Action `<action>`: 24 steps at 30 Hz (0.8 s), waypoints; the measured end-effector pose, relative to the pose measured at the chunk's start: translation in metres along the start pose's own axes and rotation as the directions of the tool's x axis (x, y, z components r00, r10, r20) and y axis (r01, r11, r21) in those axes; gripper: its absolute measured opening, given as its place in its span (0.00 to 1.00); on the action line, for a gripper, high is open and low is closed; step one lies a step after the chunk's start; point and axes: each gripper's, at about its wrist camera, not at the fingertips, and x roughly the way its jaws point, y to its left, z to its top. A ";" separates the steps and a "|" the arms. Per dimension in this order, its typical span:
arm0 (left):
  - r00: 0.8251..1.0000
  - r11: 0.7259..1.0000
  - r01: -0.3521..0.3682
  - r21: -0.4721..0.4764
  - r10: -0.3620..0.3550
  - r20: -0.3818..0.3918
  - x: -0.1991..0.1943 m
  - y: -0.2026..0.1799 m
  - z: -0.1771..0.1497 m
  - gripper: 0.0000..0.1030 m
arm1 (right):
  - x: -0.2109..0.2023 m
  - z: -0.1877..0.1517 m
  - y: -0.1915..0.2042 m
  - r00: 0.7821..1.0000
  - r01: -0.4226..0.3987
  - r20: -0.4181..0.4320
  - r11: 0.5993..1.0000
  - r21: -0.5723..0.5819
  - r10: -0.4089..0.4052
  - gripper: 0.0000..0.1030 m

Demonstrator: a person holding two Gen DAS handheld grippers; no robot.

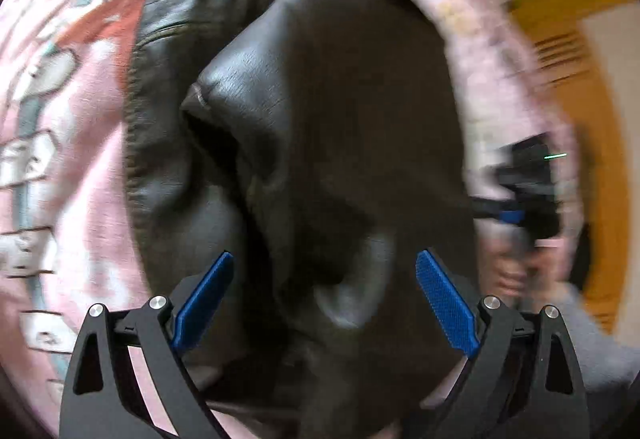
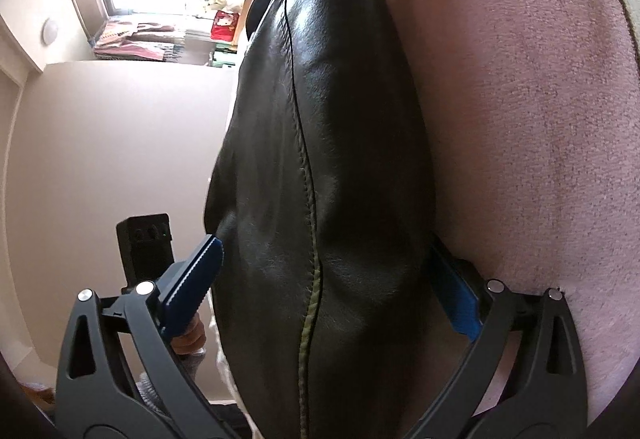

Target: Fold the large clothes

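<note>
We look down along our left gripper at a black leather jacket lying bunched on a pink blanket printed with pale shapes and a red patch. The jacket fills the middle of the blanket, with a ribbed hem or cuff running along its left side and a rounded fold rising toward us. Our left gripper hangs above it with its blue pads spread wide; the leather shows between and below them, but neither pad presses on it as far as we can tell, and the picture is smeared with motion. At the blanket's right edge we see our right gripper and the hand carrying it, blurred.

From our right gripper the jacket stands between the fingers as a long, glossy panel with a stitched seam down its middle. The jaws are spread about as wide as they go: the left pad stands just off the leather, while the right pad is partly hidden between the jacket's edge and the pink blanket, so we cannot tell whether it touches. Beyond the left pad we see the other gripper's black body.
</note>
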 end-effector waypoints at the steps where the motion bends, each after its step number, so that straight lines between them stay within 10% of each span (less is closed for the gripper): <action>1: 0.998 0.998 -0.069 0.015 0.068 0.007 0.001 -0.002 0.000 0.89 | 0.002 -0.001 0.002 1.000 0.008 -0.003 1.000 -0.010 -0.008 0.94; 11: 0.903 0.906 -0.420 0.040 0.414 0.112 0.000 -0.018 -0.017 0.91 | 0.022 -0.005 0.018 0.999 0.023 -0.031 0.997 -0.074 -0.025 0.95; 17: 0.919 0.923 -0.383 -0.027 0.384 0.095 -0.004 0.010 -0.025 0.93 | 0.027 0.001 0.015 0.996 -0.047 -0.071 0.998 -0.036 0.045 0.95; 21: 0.975 0.973 -0.204 -0.105 0.211 0.069 0.000 0.047 -0.023 0.94 | 0.029 0.007 0.015 0.993 -0.061 -0.102 0.998 -0.025 0.058 0.95; 24: 0.961 0.966 -0.244 -0.089 0.253 0.115 -0.007 0.047 -0.027 0.94 | 0.027 0.006 0.016 0.993 -0.071 -0.099 0.997 -0.029 0.067 0.95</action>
